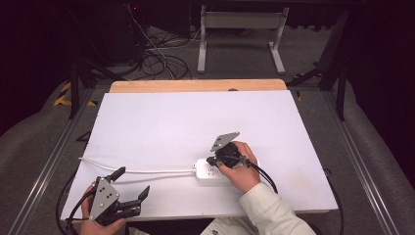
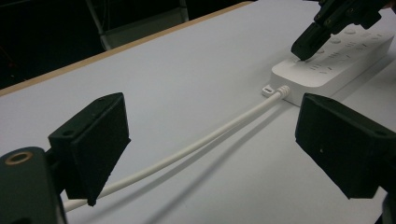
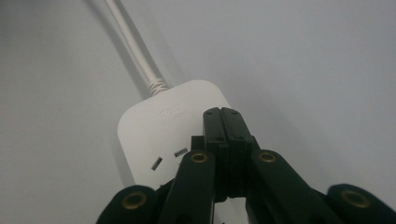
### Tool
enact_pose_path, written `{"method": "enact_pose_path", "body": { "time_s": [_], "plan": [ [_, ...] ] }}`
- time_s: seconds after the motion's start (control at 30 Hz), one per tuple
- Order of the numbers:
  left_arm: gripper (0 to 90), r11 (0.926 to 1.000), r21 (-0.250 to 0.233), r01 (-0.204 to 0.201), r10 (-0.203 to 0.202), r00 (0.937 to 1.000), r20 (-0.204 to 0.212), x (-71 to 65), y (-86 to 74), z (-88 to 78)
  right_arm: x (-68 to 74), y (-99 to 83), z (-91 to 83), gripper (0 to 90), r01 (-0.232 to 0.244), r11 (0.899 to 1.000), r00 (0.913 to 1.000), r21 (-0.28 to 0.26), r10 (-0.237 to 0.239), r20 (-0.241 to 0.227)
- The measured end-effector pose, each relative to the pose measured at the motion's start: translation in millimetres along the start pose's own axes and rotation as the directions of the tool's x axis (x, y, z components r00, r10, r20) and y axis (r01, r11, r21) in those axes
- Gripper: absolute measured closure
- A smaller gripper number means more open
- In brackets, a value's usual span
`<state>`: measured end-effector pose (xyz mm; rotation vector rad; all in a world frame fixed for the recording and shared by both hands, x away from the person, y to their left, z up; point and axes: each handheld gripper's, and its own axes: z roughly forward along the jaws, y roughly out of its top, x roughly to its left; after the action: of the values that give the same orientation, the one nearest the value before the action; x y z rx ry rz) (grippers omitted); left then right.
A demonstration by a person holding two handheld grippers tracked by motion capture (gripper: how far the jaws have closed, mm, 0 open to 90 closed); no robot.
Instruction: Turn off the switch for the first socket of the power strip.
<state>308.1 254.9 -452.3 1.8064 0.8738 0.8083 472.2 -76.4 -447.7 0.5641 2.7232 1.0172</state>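
Note:
A white power strip (image 1: 210,172) lies near the front of the white table (image 1: 195,117). Its white cable (image 1: 142,171) runs left across the board. My right gripper (image 1: 211,160) is shut with nothing between its jaws. Its joined tips (image 3: 221,112) point down at the strip's top (image 3: 159,135) near the cable end, touching it or just above it. From the left gripper view the same tips (image 2: 306,49) sit on the strip (image 2: 336,60). My left gripper (image 1: 131,183) stands open and empty at the front left corner. The cable (image 2: 196,147) passes beyond its two pads (image 2: 93,140).
A bare wooden strip (image 1: 195,85) edges the table's far side. Beyond it, loose cables (image 1: 156,54) and a white metal frame (image 1: 240,29) stand on the floor. Metal rails (image 1: 54,161) run along both sides of the table.

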Motion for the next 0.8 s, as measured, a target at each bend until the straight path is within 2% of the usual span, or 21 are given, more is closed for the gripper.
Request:
{"method": "enact_pose_path", "body": {
  "time_s": [0.6,0.8],
  "plan": [
    [10.5,1.0,0.0,0.0,0.0,1.0,0.0,-0.1,0.0,0.0,0.7,-1.1,2.5,90.0,0.009,1.0,0.9999,0.007,-0.009,0.008],
    [10.4,1.0,0.002,-0.007,0.007,1.0,-0.003,0.2,0.2,-0.3,3.7,-1.6,3.1,90.0,0.017,1.0,0.9995,0.01,-0.017,0.027]
  ]
}}
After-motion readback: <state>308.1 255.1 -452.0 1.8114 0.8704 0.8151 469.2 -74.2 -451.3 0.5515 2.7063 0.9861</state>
